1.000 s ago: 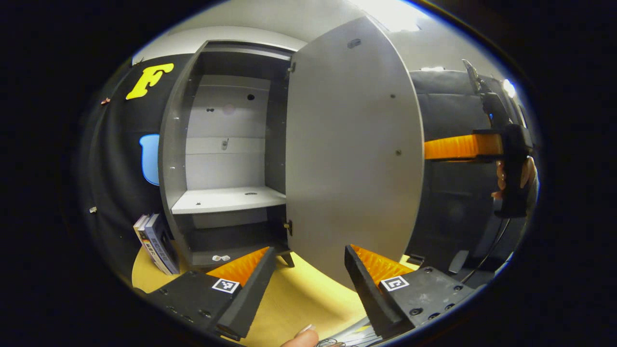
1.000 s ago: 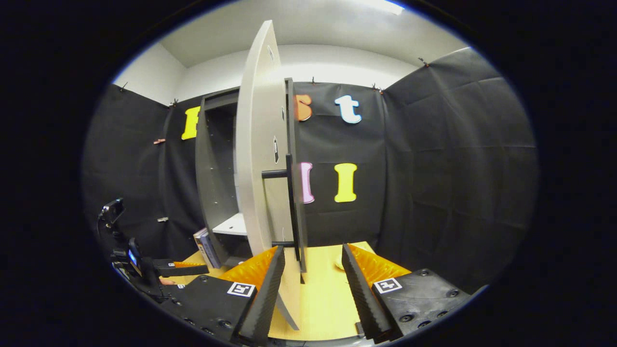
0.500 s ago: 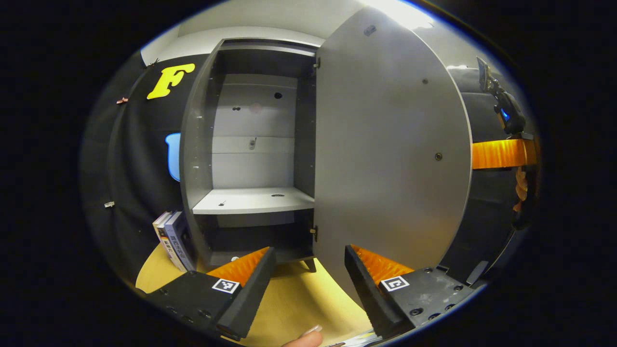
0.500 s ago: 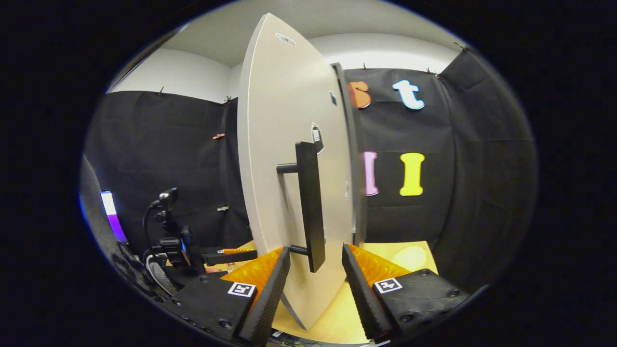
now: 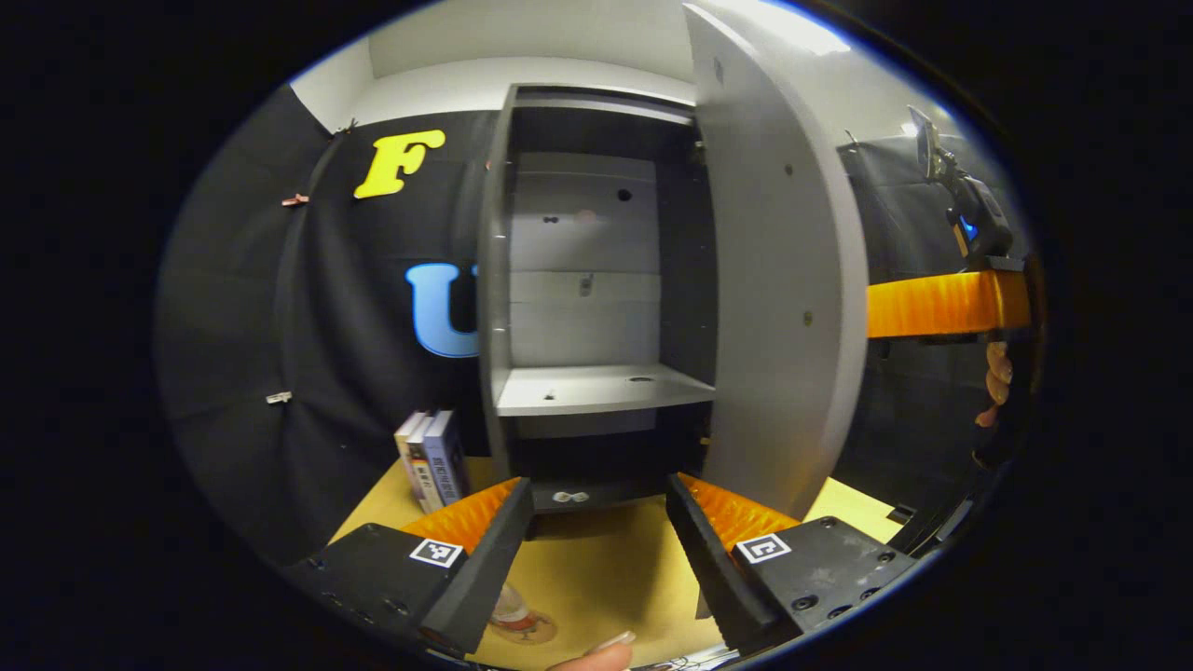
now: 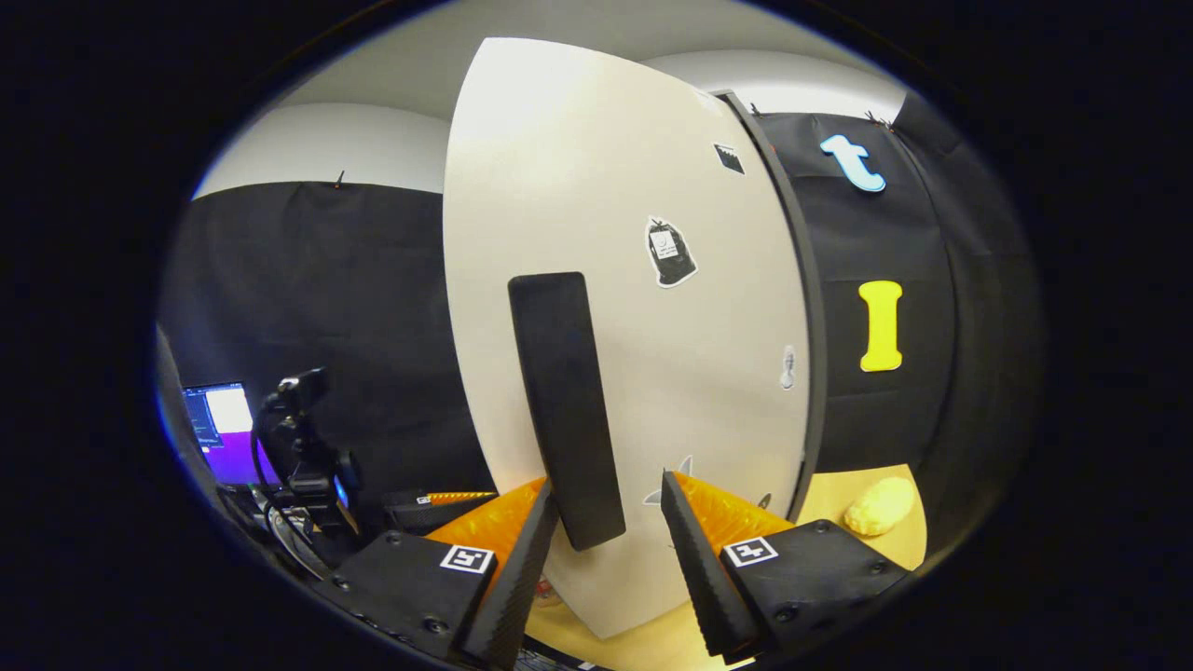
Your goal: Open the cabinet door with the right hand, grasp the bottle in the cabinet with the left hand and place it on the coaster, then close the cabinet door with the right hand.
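Looking along my left hand-held gripper, jaws spread and empty, I see the cabinet with its door partly open. My right hand-held gripper is open around the door handle. Bottle on coaster, low on the desk.

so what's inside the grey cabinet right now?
Grey cabinet: bare pale shelf, and a small white object on the dark bottom floor. The open door covers its right edge.
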`<state>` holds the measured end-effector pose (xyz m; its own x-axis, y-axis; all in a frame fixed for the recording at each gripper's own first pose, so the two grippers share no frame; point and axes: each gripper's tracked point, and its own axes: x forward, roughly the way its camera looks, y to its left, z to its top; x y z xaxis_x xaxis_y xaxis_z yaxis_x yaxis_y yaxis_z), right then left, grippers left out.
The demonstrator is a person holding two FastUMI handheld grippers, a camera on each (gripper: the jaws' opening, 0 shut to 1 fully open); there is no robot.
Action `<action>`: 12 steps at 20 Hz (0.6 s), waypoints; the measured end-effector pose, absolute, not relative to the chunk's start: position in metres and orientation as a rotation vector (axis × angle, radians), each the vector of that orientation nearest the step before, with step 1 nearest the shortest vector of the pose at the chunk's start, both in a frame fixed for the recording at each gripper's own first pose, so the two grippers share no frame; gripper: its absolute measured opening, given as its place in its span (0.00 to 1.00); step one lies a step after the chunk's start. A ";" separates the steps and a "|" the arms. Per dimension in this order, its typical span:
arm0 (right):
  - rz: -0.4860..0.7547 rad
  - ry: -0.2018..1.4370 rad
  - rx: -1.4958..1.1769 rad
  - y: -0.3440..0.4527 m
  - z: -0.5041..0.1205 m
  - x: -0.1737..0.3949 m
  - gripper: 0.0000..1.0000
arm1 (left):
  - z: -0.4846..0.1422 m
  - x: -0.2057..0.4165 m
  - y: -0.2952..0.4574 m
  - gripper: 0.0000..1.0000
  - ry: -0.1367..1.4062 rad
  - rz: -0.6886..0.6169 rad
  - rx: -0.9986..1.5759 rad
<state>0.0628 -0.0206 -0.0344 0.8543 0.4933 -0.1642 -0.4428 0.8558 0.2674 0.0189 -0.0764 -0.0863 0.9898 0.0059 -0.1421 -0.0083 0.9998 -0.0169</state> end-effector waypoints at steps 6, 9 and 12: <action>0.482 0.208 0.163 0.006 -0.029 0.066 0.76 | -0.075 -0.002 -0.031 0.90 0.125 0.055 -0.030; 0.414 0.219 0.093 -0.007 -0.044 0.065 0.77 | -0.070 0.001 -0.032 0.90 0.113 0.040 -0.044; 0.321 0.215 0.070 -0.023 -0.049 0.067 0.78 | -0.068 0.006 -0.042 0.90 0.099 0.005 -0.045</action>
